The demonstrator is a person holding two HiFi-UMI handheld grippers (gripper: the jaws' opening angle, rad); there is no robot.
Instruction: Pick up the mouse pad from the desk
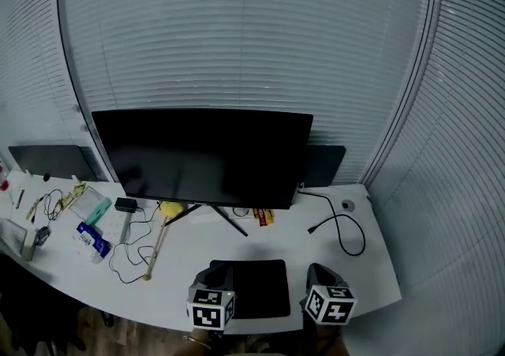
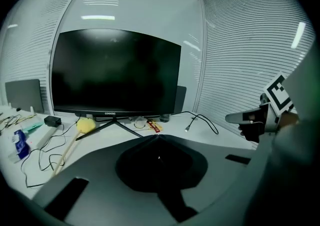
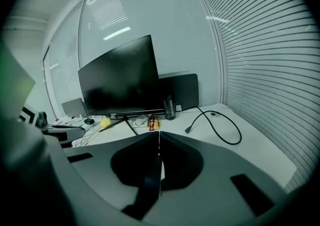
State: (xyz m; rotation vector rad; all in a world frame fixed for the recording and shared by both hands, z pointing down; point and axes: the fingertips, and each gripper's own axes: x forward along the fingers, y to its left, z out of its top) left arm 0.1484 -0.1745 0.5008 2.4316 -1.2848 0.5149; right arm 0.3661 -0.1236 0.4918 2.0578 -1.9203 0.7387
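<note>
The black mouse pad (image 1: 254, 285) lies flat at the middle of the near edge of the white desk (image 1: 371, 267), its front side almost flush with that edge and the monitor (image 1: 203, 153) standing behind it toward the far edge. The left gripper (image 2: 159, 137) sits over the pad's left side at the near edge, its jaws pressed together tip to tip with nothing between them. The right gripper (image 3: 159, 134) is just past the pad's right side, over bare desk at the near edge, and its jaws are likewise brought together on nothing (the seam between them shows as one thin line). Neither tool has hold of the pad. A black cable (image 1: 347, 232) loops across the right end of the desk toward the far right corner. Left of the monitor's stand a stick with a yellow head (image 1: 168, 208) lies slanted toward the near edge, among thin dark wires (image 1: 126, 256), and a blue packet (image 1: 93, 240) rests nearer the left end. Small red and yellow items (image 1: 263, 216) lie under the screen's lower edge, and white blinds (image 1: 237, 31) close off the far side
</note>
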